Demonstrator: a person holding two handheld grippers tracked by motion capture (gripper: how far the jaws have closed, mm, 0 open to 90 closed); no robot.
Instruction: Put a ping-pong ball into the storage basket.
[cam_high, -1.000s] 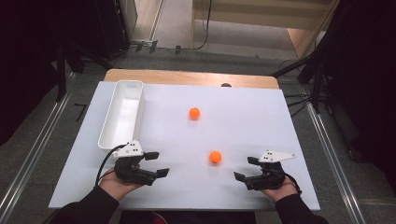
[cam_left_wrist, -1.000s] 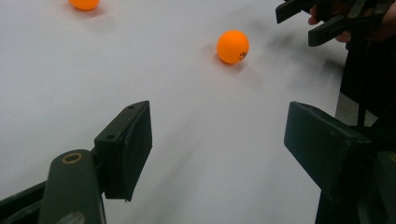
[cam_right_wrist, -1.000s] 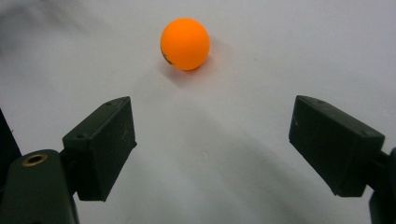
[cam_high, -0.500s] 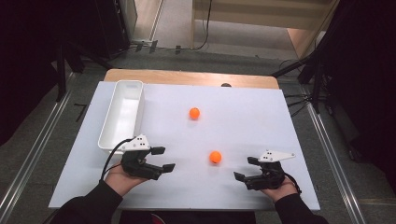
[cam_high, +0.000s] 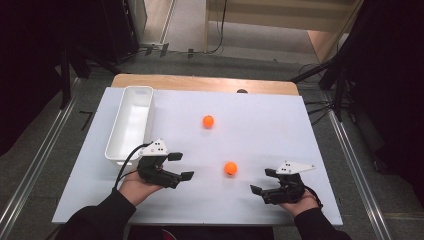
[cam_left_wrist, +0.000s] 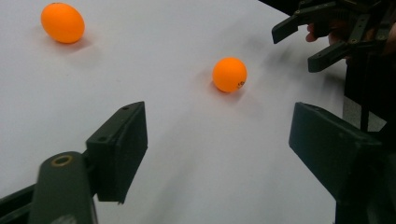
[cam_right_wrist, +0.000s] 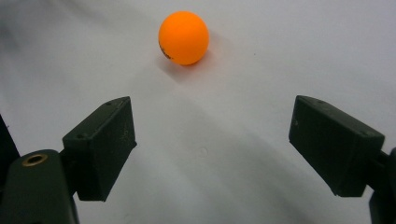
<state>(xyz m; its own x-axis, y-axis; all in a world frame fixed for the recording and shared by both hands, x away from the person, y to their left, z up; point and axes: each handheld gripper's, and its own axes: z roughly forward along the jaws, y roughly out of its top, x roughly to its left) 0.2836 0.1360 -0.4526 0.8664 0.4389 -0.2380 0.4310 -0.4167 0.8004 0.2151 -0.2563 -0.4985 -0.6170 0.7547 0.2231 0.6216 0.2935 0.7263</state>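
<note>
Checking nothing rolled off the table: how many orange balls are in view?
2. The nearer ball lies on the white table between the two grippers; the farther ball lies mid-table, right of the white tray.

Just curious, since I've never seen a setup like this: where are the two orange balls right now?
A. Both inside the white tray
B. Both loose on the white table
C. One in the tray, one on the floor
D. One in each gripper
B: the near ball and the far ball both lie on the table, outside the tray, with nothing gripping them.
</note>
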